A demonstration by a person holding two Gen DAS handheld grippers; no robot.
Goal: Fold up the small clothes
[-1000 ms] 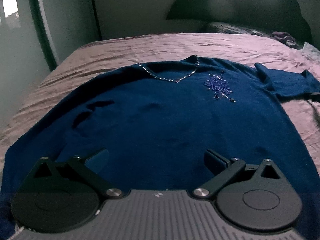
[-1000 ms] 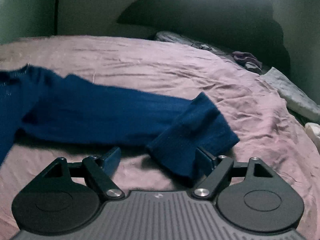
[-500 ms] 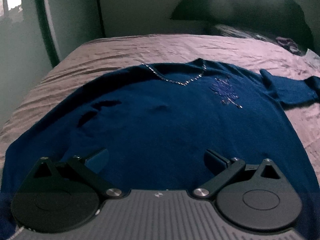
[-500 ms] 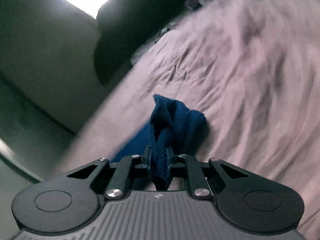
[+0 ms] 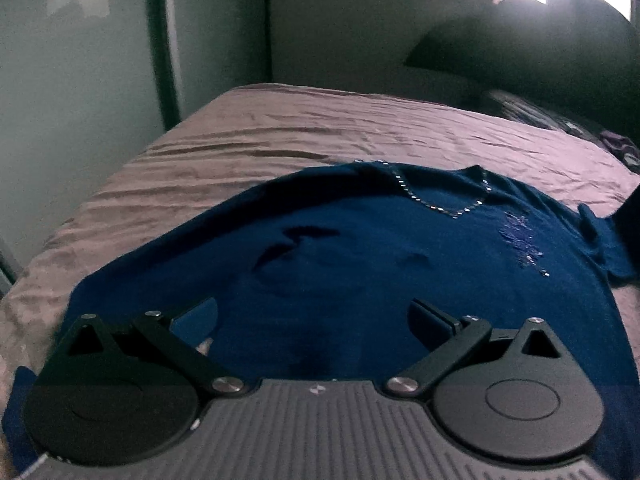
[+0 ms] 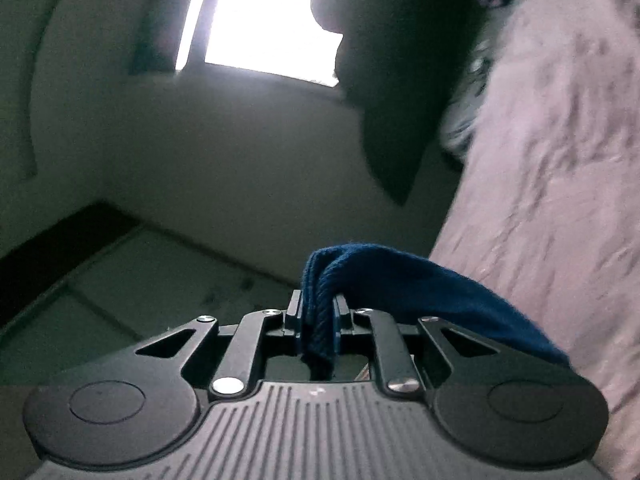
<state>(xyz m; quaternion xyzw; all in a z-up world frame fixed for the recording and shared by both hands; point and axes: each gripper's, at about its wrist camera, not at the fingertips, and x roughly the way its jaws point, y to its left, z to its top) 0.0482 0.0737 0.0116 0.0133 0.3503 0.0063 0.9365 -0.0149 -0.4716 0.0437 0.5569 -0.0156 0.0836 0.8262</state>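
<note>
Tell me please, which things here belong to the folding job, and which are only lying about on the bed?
Belong to the job:
- blue sweater, spread on the bed
- its sleeve, clamped in the right gripper
- left gripper, open above the sweater

Only lying about:
- purple cloth at the far edge
- dark pillow
- pink bedsheet

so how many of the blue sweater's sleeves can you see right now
1. The sweater lies flat on the bed; its sleeve is pinched in the right tool. The other sleeve may be hidden.
</note>
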